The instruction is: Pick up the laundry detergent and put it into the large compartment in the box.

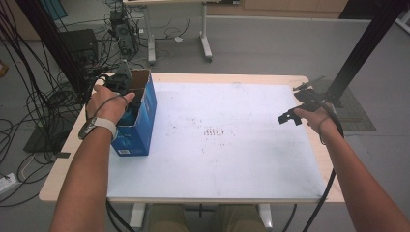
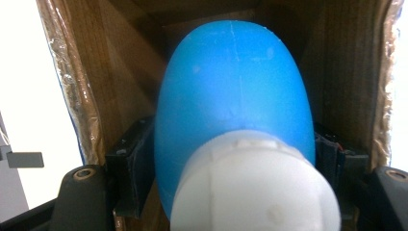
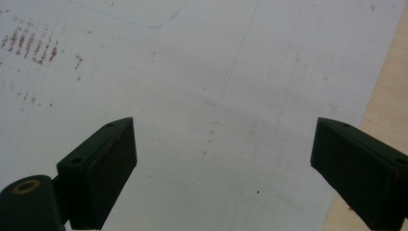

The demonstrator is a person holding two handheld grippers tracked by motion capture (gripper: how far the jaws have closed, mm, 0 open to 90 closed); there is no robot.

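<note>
Here, largest first.
Table (image 1: 241,183): white mat on top.
Box (image 1: 140,126): blue carton, open-topped, at the table's left edge.
Bottle (image 2: 235,106): blue, white-capped, inside the box, between the left gripper's (image 1: 121,79) jaws; contact unclear.
Right gripper (image 3: 223,168): jaws spread, empty, over the mat.

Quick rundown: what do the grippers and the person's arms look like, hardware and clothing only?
Both grippers are black. The right gripper has two flat, blocky jaws with screw holes, and a black cable trails from it along the forearm. The left gripper carries a grey top part. Arms are sleeveless; a white wristband sits on the left wrist.
</note>
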